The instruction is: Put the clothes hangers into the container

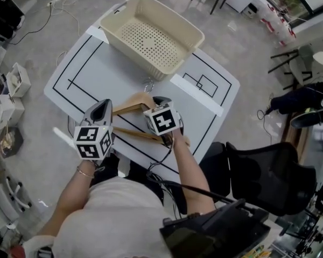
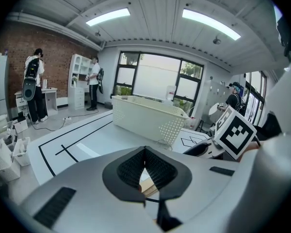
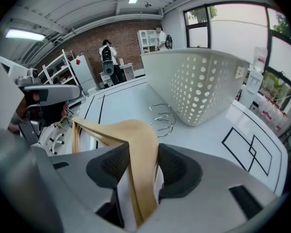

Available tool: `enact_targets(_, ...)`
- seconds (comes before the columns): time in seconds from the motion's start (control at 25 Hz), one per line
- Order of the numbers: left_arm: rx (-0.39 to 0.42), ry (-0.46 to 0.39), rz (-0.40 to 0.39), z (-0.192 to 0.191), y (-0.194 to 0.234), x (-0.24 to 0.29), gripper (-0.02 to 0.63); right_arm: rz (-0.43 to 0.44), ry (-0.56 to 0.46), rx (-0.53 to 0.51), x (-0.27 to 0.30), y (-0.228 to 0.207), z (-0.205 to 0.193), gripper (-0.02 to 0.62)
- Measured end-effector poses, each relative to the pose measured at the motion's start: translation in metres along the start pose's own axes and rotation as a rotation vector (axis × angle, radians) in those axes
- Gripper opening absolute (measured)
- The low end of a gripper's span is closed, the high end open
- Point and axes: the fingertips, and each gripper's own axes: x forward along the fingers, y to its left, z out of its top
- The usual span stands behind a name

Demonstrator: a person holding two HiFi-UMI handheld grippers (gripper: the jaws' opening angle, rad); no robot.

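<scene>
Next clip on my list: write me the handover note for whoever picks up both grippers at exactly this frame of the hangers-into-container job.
The left gripper: jaws together at the tips, nothing seen held, by the left end of the hangers.
The right gripper: jaws wide, closed on the stack of wooden hangers, which lies on the table near the person's edge.
The cream basket: far end of the table, no hanger inside.
Done: nothing loaded.
Left: probably lift the stack, carry it over the rim, lower it in.
</scene>
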Motion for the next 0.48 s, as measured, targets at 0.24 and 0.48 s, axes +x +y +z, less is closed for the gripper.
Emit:
enact_targets(0.24, 0.005, -0.032, -0.017, 0.016, 0.004, -0.012, 0.000, -0.071, -0.066, -0.044, -0.019, 0.008, 0.009, 0.192)
enact_targets(0.48, 0.017, -0.064, -0.047, 0.030, 0.010, -0.030, 0.000, -0.143, -0.089, -0.083, -0.036, 0.020, 0.019, 0.190)
